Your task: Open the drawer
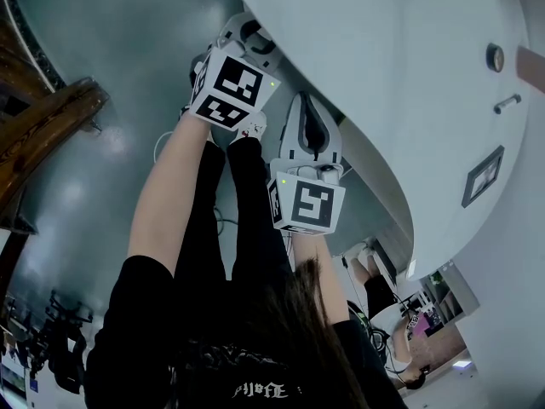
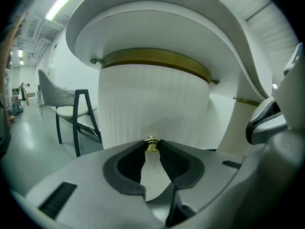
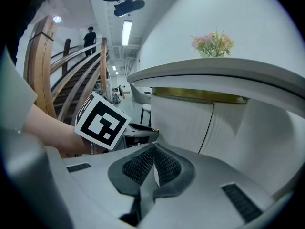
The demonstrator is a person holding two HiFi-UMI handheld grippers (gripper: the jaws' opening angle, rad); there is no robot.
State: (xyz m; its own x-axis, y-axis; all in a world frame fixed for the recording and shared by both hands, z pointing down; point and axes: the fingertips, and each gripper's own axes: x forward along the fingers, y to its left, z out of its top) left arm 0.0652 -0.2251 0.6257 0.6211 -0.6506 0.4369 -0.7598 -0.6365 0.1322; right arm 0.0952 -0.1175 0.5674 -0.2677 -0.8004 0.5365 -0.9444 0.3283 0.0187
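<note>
– White and ribbed, the curved drawer [image 2: 152, 104] sits under our round desk [image 2: 157, 27].
– Our left hand-held gripper [image 2: 152, 142] pinches its tiny gold knob [image 2: 152, 148]. Our right hand-held gripper [image 3: 153, 149] is squeezed together, holding nothing.

Both arms [image 1: 170, 194] stretched forward, side by side. Left gripper [image 2: 152, 148] jaws pinched on knob [image 2: 152, 142]. Right gripper [image 3: 153, 149] jaws together, empty.

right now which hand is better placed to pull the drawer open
Left. The left gripper has its fingers pinched on the gold knob of the ribbed drawer front; the right gripper is shut on nothing, away from the knob.
</note>
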